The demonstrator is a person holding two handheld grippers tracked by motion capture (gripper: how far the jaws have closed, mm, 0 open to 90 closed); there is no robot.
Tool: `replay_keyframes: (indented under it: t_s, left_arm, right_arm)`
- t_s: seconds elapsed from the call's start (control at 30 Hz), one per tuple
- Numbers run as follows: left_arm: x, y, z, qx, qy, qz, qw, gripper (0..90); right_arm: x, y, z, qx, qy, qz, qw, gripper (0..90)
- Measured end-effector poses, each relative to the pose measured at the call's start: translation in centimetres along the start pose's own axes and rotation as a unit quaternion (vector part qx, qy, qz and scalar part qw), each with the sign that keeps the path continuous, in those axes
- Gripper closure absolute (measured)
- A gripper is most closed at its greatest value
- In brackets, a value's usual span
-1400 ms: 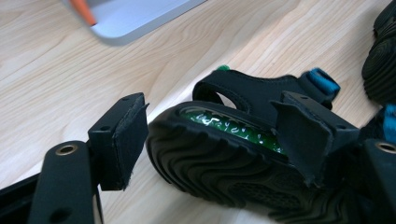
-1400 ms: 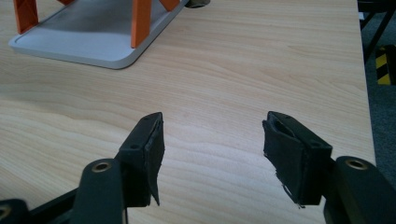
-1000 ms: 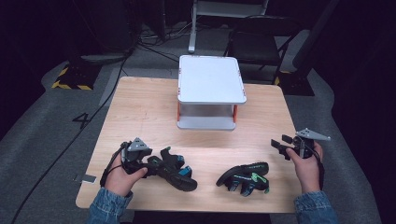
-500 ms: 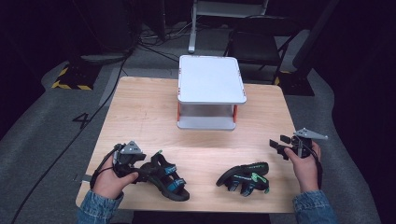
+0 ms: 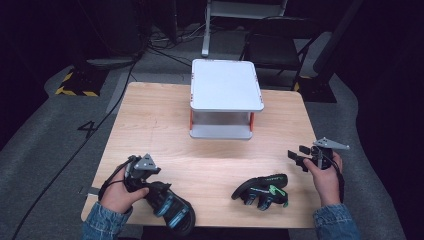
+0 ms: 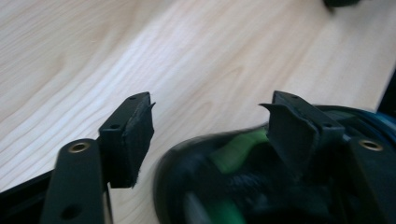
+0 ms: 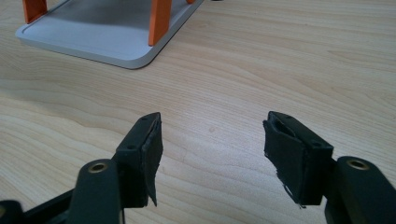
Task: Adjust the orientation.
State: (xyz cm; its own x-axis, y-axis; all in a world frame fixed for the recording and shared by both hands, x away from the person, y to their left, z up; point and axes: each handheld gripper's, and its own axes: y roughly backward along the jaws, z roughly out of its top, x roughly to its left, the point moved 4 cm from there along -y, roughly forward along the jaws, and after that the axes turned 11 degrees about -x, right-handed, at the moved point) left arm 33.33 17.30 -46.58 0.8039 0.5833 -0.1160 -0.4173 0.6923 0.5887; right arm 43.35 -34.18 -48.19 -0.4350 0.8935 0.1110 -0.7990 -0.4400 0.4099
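Observation:
Two black sandals lie near the table's front edge. The left sandal (image 5: pixel 172 212), with blue trim, lies at the front left, partly over the edge. My left gripper (image 5: pixel 152 190) is at its heel end. In the left gripper view the left gripper (image 6: pixel 210 116) is open, with the blurred sandal (image 6: pixel 224 186) between the jaws: it is against the right jaw, with a gap to the left one. The right sandal (image 5: pixel 262 189), with green marks, lies alone at the front right. My right gripper (image 5: pixel 296 157) hovers open beside it over bare wood, and the right gripper (image 7: pixel 212 135) holds nothing.
A white two-level stand with orange posts (image 5: pixel 225 85) sits at the back middle of the wooden table (image 5: pixel 150 125); its base (image 7: pixel 93 32) lies ahead and left of the right gripper. Dark floor, cables and a chair lie beyond the table.
My left gripper and the left sandal have moved together toward the front edge, and the sandal has turned. The right gripper and the right sandal have stayed put.

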Motion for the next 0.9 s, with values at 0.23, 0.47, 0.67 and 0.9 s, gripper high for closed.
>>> replay_keyframes:
  t_s: [0.23,0.47,0.67,0.9]
  left_arm:
    - [0.2,1.3,-0.1,0.018,-0.010,-0.020,0.9996,36.3]
    - [0.0,0.5,-0.6,0.049,-0.024,-0.024,0.9982,42.6]
    - [-0.2,-0.4,-1.3,0.081,-0.068,-0.024,0.9941,45.5]
    - [0.0,-0.9,-1.0,0.081,-0.076,-0.006,0.9938,69.2]
  right_arm:
    - [-0.4,0.1,-0.2,0.002,-0.006,-0.003,1.0000,37.8]
    - [-0.3,0.0,-0.3,0.003,-0.006,-0.002,1.0000,37.8]
    - [-0.2,0.1,-0.3,0.002,-0.004,-0.002,1.0000,37.8]
    - [-0.3,0.2,-0.4,0.001,-0.007,-0.002,1.0000,37.7]
